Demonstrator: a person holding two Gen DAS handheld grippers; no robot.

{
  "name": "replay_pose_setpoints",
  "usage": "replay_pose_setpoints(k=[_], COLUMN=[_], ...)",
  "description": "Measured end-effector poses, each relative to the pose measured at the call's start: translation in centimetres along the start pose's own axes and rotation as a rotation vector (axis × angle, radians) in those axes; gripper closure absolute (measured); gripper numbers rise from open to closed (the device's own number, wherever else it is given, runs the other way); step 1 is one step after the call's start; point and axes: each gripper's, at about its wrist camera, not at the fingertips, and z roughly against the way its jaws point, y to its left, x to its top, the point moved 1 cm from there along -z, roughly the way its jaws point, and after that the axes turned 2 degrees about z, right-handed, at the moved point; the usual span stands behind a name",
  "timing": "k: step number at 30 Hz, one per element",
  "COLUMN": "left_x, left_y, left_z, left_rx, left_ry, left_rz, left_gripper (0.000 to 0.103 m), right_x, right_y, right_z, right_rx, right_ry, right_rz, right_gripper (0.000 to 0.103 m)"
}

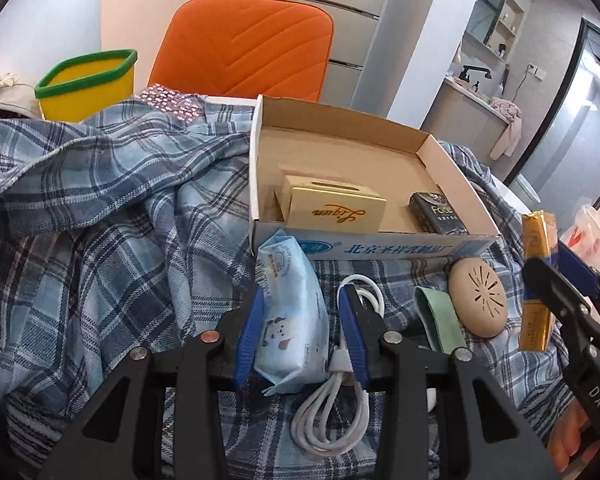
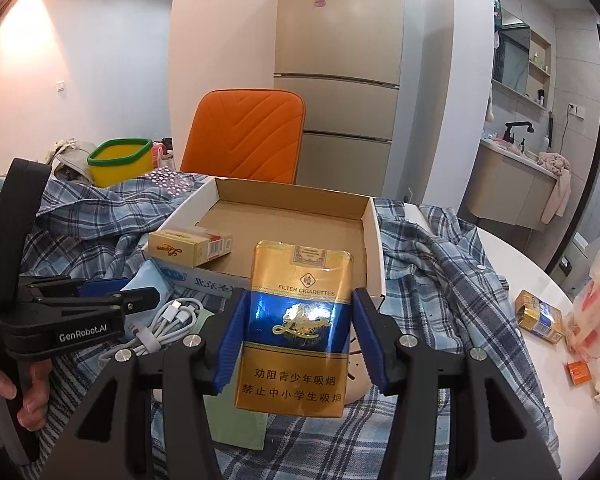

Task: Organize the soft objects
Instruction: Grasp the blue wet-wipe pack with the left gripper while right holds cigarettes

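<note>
My right gripper [image 2: 296, 312] is shut on a gold and blue soft cigarette pack [image 2: 296, 328], held upright above the plaid cloth in front of the open cardboard box [image 2: 292, 216]; the pack also shows in the left wrist view [image 1: 538, 280]. My left gripper [image 1: 302, 308] has its blue pads on both sides of a light blue tissue pack [image 1: 288, 312] lying on the cloth, close to its sides. The box [image 1: 340, 152] holds a gold carton [image 1: 332, 208] and a dark pack [image 1: 436, 212].
A coiled white cable [image 1: 336, 408], a green strip [image 1: 440, 320] and a beige oval object [image 1: 478, 298] lie on the plaid cloth [image 1: 100, 220]. A yellow bin [image 1: 88, 84] and orange chair [image 1: 244, 44] stand behind. Another cigarette pack [image 2: 540, 316] and plastic bags [image 2: 596, 304] lie at the right.
</note>
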Motion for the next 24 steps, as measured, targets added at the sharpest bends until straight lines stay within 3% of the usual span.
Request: replay_pose_setpoints(k=[5, 11, 15, 24], left_x=[0.0, 0.0, -0.1, -0.3], left_y=[0.4, 0.4, 0.5, -0.8], left_z=[-1.0, -0.7, -0.2, 3.7], left_rx=[0.020, 0.009, 0.027, -0.007], left_ry=[0.052, 0.040, 0.018, -0.183], left_rz=[0.017, 0.016, 0.017, -0.052], left_gripper=[0.062, 0.070, 0.071, 0.071], right_x=[0.0, 0.0, 0.0, 0.0], right_y=[0.1, 0.1, 0.1, 0.3], right_z=[-0.1, -0.2, -0.2, 0.2], right_rx=[0.004, 0.006, 0.007, 0.003], right_ry=[0.007, 0.008, 0.008, -0.017], right_rz=[0.003, 0.004, 0.004, 0.015], right_gripper=[0.049, 0.049, 0.049, 0.048])
